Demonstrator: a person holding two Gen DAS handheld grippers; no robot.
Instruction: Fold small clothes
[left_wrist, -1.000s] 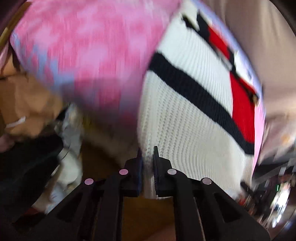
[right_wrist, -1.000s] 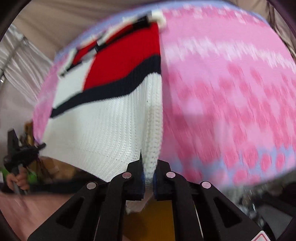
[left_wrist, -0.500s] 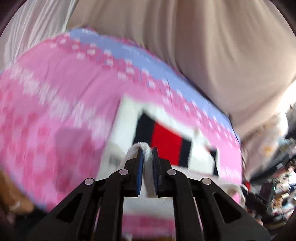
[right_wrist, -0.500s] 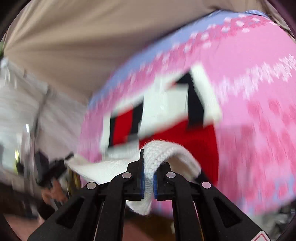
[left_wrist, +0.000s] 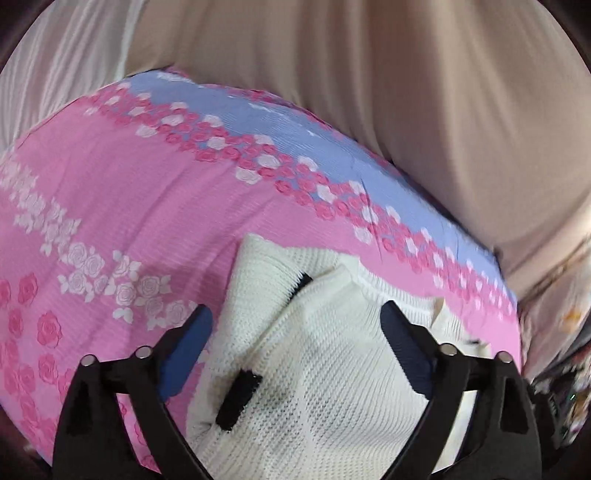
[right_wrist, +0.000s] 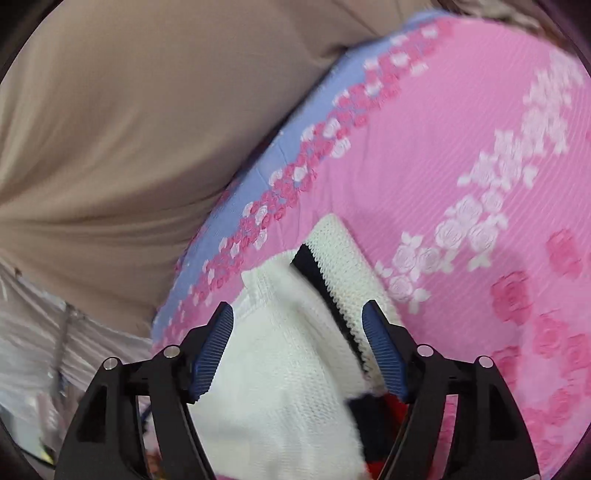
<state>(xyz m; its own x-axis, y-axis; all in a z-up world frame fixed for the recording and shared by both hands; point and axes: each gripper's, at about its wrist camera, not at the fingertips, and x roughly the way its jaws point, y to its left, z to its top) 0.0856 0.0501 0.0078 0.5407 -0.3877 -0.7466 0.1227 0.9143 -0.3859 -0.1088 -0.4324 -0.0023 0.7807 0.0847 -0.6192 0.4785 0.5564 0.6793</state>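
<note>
A white knit sweater (left_wrist: 314, 354) with black stripes lies folded over on the pink rose-print cover (left_wrist: 129, 206). In the left wrist view my left gripper (left_wrist: 295, 328) hangs just above it, jaws opening wide, the blue pads clear of the knit. In the right wrist view the same sweater (right_wrist: 280, 369) shows a black-edged white band and a bit of red low down. My right gripper (right_wrist: 297, 321) is over it, jaws opening, with the knit lying between the pads but not pinched.
The pink cover has a lilac border (left_wrist: 295, 136) along its far edge. Beyond it hangs a beige curtain (left_wrist: 369, 74). Clutter shows at the far right edge (left_wrist: 561, 387) of the left wrist view. A pale striped fabric (right_wrist: 33, 343) lies to the left in the right wrist view.
Both grippers carried the sweater's hem forward over its body, then let go: both were shut on white knit in the earlier frames and now stand open above the folded sweater.
</note>
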